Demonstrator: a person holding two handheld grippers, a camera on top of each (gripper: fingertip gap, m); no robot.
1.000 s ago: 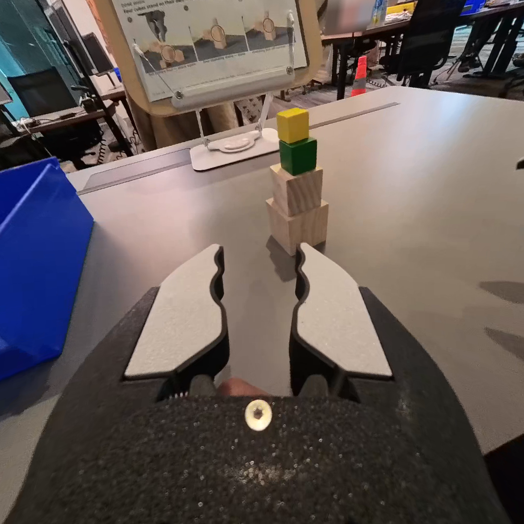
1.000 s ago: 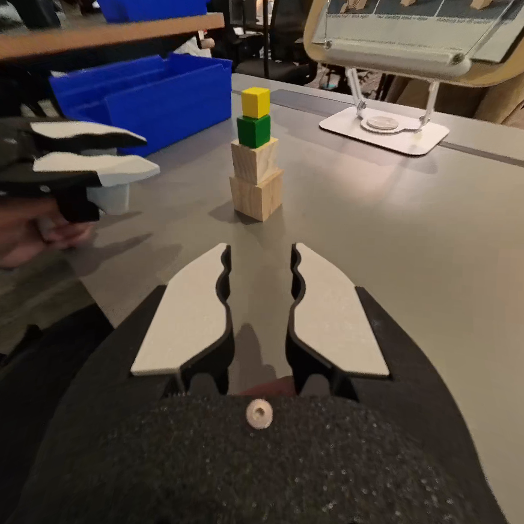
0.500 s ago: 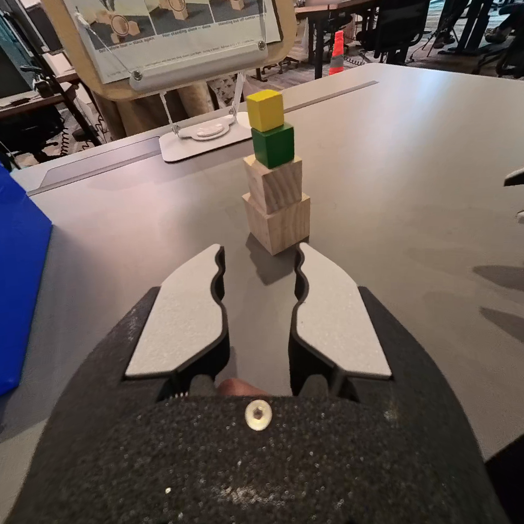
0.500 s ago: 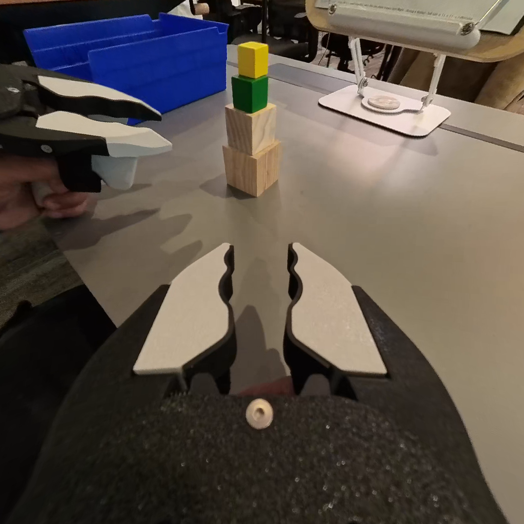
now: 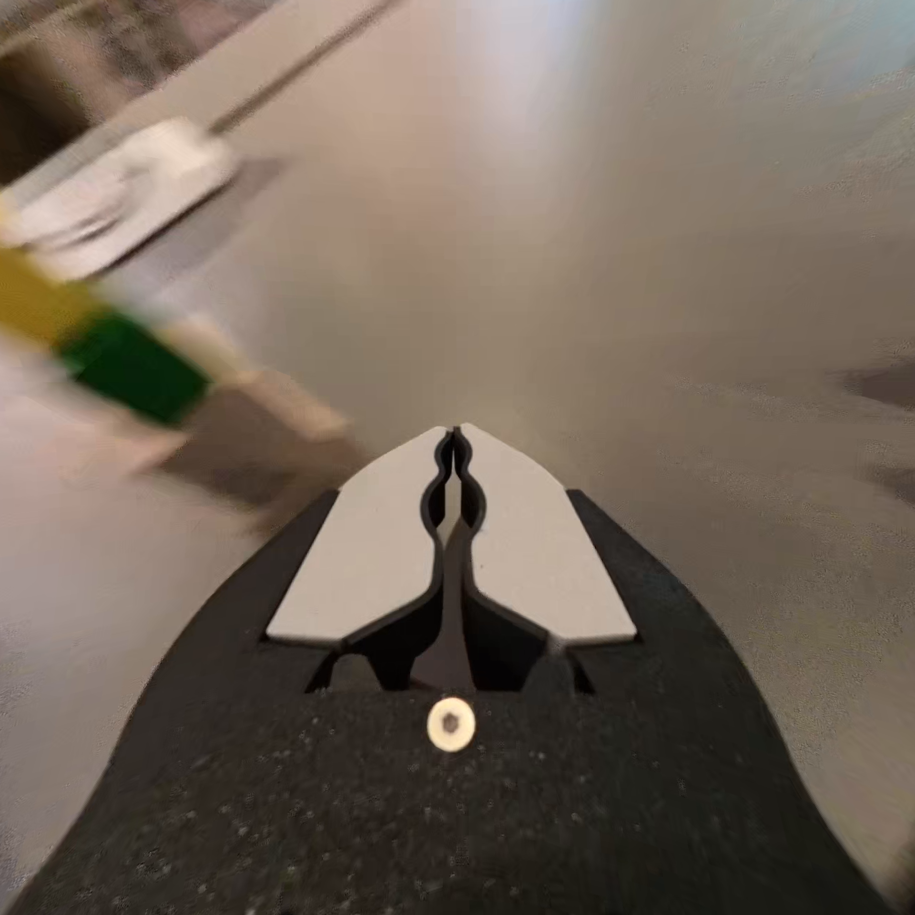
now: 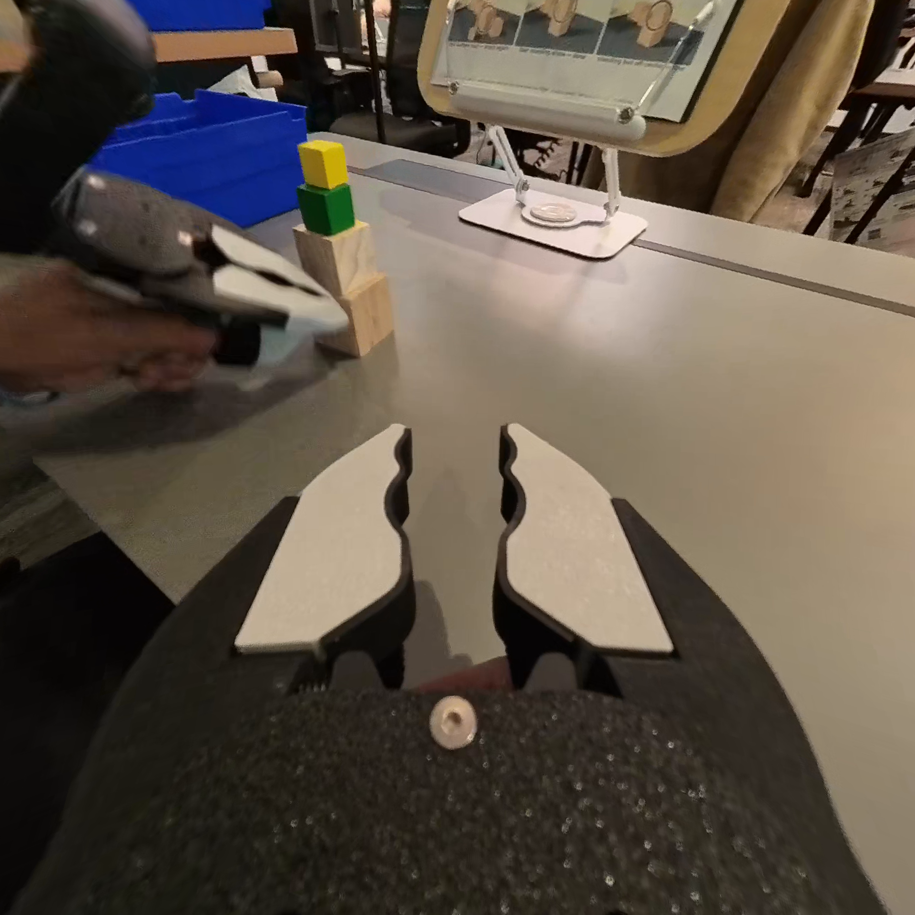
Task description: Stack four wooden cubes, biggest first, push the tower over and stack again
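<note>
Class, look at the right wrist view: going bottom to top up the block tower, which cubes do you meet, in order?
Large plain wooden cube → smaller plain wooden cube → green cube → yellow cube.

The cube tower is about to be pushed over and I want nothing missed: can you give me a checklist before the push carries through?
1. All four cubes stacked, yellow cube on top: ok.
2. Largest cube at the bottom: ok.
3. Left gripper shut for pushing: ok.
4. Left gripper touching the tower: cannot tell, blurred.
5. Right gripper open and back from the tower: ok.
6. Fall path free of the white stand: cannot tell.
</note>
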